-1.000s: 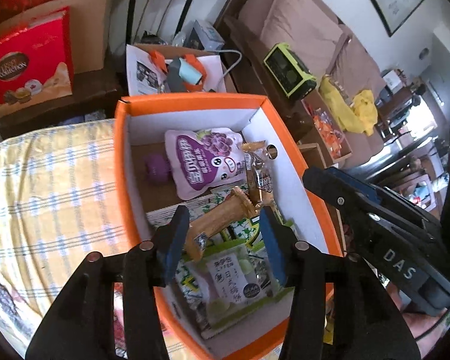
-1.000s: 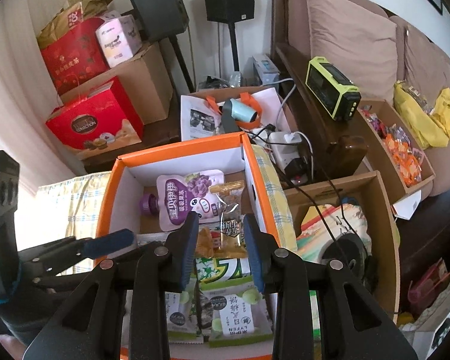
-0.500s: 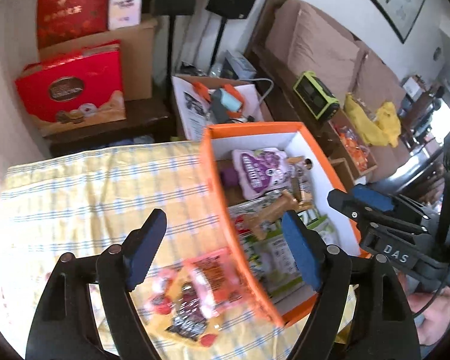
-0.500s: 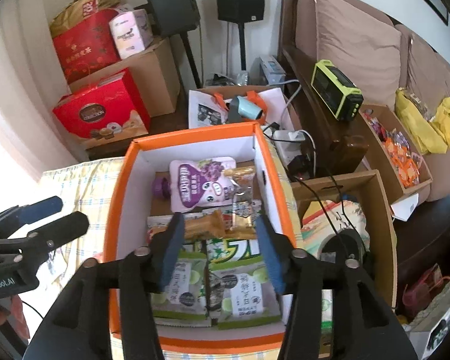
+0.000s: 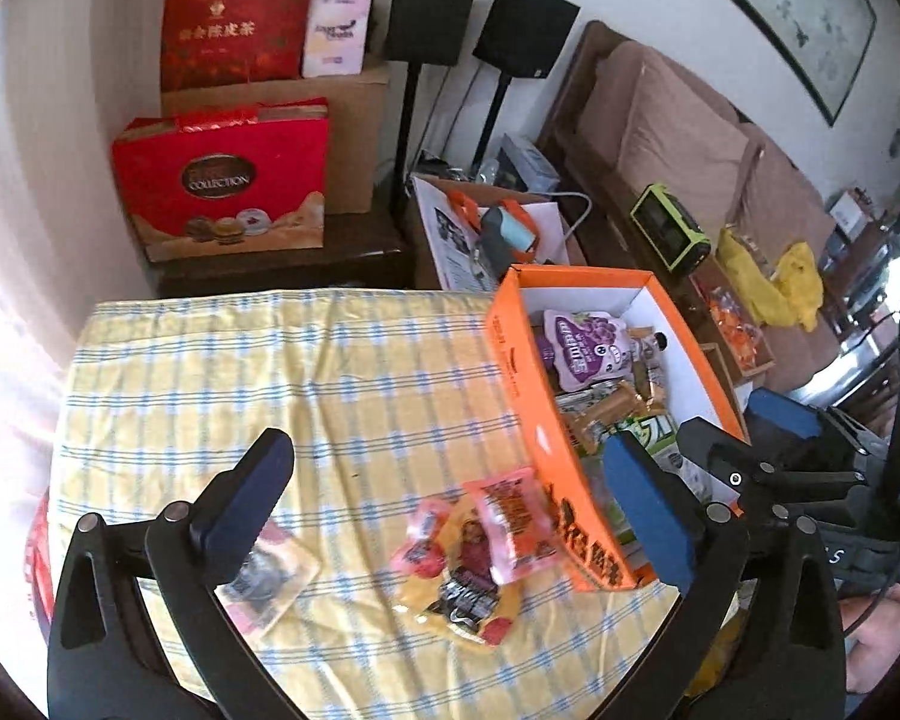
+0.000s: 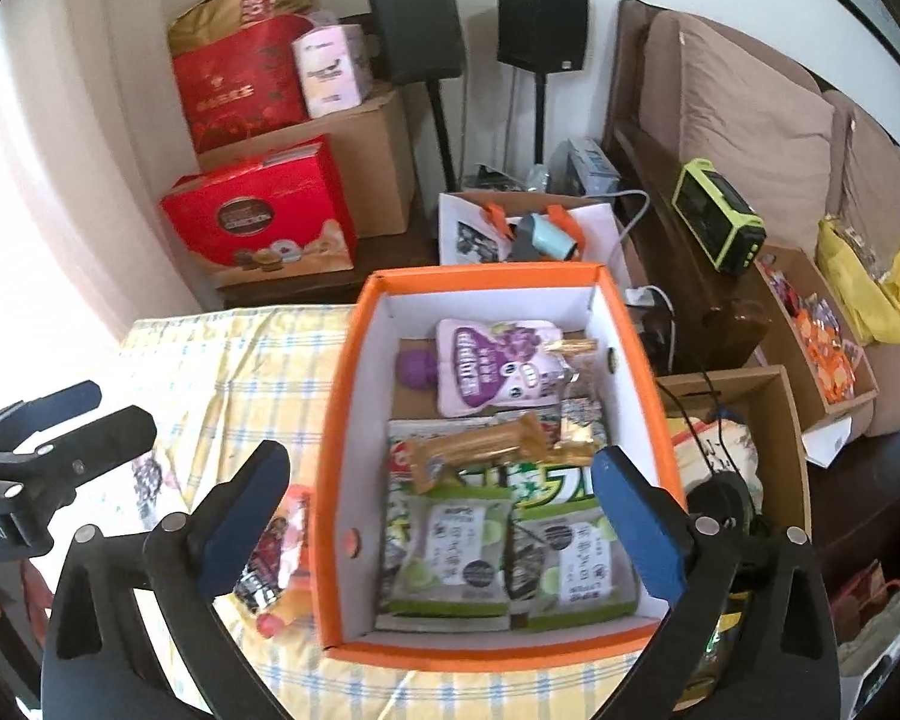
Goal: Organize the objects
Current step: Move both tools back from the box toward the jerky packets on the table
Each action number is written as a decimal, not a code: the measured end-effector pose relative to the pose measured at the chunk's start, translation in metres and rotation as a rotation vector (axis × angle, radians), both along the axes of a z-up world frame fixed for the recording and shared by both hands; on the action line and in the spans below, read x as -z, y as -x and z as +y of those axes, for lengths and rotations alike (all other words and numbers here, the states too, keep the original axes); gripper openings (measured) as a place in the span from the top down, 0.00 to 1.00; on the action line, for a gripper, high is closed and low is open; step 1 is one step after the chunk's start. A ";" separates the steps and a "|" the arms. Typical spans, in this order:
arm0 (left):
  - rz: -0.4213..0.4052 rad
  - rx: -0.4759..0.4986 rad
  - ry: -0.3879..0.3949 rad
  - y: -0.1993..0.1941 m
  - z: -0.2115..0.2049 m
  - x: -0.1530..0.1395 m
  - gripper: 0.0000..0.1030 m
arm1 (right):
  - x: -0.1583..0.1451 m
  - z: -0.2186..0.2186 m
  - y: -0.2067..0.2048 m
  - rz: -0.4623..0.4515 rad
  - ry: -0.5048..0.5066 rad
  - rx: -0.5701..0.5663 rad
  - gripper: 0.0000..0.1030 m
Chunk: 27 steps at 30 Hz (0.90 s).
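An orange box with white inner walls stands on the yellow checked tablecloth. It holds a purple pouch, a gold bar and green packets. A pile of pink, red and yellow snack packets lies on the cloth left of the box. A clear packet lies further left. My left gripper is open and empty above the pile. My right gripper is open and empty above the box's near end.
Red gift boxes, cardboard boxes and two black speakers stand behind the table. A brown sofa, a green device and open cardboard boxes are at the right, beyond the table edge.
Both grippers opened wide and pulled back from the box. The gold bar was let go and lies in the box. The left gripper swung left over the cloth and snack pile.
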State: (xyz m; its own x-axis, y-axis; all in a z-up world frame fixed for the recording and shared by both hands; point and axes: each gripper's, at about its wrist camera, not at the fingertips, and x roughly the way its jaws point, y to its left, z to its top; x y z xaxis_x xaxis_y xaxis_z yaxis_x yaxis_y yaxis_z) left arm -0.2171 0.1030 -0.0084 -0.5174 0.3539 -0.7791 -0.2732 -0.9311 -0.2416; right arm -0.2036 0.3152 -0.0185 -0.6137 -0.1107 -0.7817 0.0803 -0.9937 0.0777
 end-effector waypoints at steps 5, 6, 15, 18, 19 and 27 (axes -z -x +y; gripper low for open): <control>0.017 0.003 0.018 -0.013 -0.018 -0.007 0.00 | -0.002 -0.018 -0.010 0.004 0.005 -0.031 0.01; 0.024 0.005 0.023 -0.017 -0.021 -0.009 0.00 | -0.003 -0.021 -0.013 0.007 -0.001 -0.036 0.01; 0.018 0.014 0.015 -0.049 -0.068 0.000 0.00 | -0.011 -0.046 -0.042 0.032 0.044 -0.113 0.01; -0.015 0.010 -0.003 -0.056 -0.085 0.014 0.00 | -0.007 -0.052 -0.050 0.018 0.071 -0.138 0.01; -0.026 0.005 -0.002 -0.057 -0.092 0.020 0.00 | -0.004 -0.055 -0.052 0.011 0.077 -0.146 0.02; -0.092 -0.096 -0.009 -0.058 -0.141 0.056 0.12 | 0.011 -0.087 -0.067 -0.017 0.063 -0.214 0.24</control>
